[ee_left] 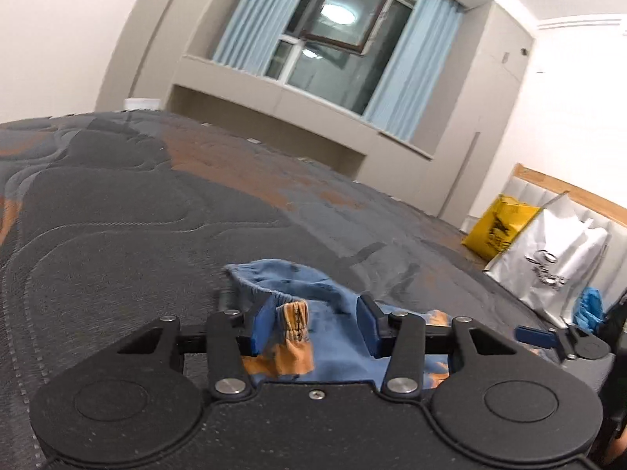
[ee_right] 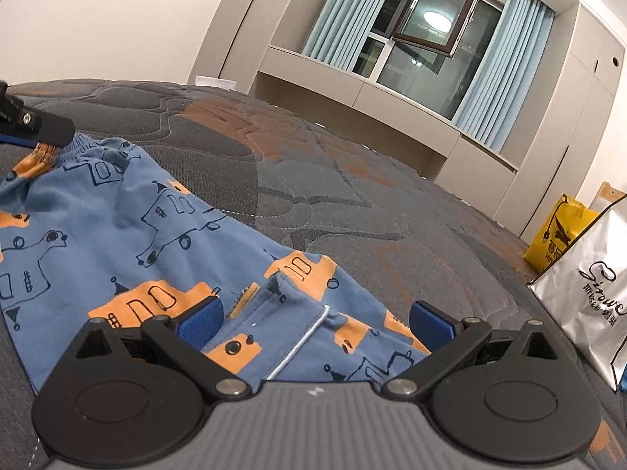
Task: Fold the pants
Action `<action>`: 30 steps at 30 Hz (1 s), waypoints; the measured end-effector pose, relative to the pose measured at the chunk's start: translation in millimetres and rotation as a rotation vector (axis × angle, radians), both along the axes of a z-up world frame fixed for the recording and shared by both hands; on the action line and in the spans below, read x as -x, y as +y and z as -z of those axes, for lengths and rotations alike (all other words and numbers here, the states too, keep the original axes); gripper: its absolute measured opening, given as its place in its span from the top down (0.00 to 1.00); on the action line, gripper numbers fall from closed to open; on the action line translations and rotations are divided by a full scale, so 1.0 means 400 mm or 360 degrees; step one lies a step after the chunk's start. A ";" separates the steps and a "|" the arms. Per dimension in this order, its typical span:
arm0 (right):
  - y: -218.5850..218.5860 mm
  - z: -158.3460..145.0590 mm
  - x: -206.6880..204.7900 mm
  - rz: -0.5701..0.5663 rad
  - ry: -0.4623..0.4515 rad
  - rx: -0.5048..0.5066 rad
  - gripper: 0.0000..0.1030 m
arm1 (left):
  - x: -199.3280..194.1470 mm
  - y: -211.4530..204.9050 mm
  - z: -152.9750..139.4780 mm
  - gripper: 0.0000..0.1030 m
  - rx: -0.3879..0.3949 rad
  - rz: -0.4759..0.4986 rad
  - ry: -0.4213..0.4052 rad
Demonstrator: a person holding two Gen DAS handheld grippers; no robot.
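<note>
The pants (ee_right: 129, 227), blue with orange vehicle prints, lie spread on a bed's dark quilted mattress (ee_right: 352, 203) patched with orange.

In the left wrist view, the left tongs (ee_left: 317, 323) sit low over the bunched waistband, blue pads apart. An orange fold of the waistband stands between them, against the left pad; the right pad is clear of the cloth, so nothing is clamped. In the right wrist view the same tongs show at the far left edge, over the elastic waistband.

The right tongs (ee_right: 313, 323) are spread wide over the near edge of the pants. A seam with white stitching runs between the pads, and neither pad presses the cloth. In the left wrist view these tongs show at the right edge, just beside the pants.

A yellow bag (ee_right: 560, 231) and a silver bag (ee_right: 588, 293) stand together at the far right of the bed. Beyond is a window (ee_right: 427, 27) with light blue curtains.
</note>
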State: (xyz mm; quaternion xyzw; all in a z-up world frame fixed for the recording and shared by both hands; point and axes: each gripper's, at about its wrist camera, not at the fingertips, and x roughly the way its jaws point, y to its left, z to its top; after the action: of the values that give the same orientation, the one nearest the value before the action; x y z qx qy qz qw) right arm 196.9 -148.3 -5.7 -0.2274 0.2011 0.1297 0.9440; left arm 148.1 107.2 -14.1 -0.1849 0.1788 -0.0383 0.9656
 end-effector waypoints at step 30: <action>-0.003 -0.001 -0.002 -0.0017 0.0018 -0.0061 0.00 | -0.035 0.055 0.033 0.65 0.0084 -0.0155 0.0250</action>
State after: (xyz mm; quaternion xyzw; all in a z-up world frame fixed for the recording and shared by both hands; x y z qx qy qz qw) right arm 197.6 -149.3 -5.3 -0.2096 0.2028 0.1398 0.9463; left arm 162.2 129.0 -27.1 -0.2213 0.2438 0.0185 0.9441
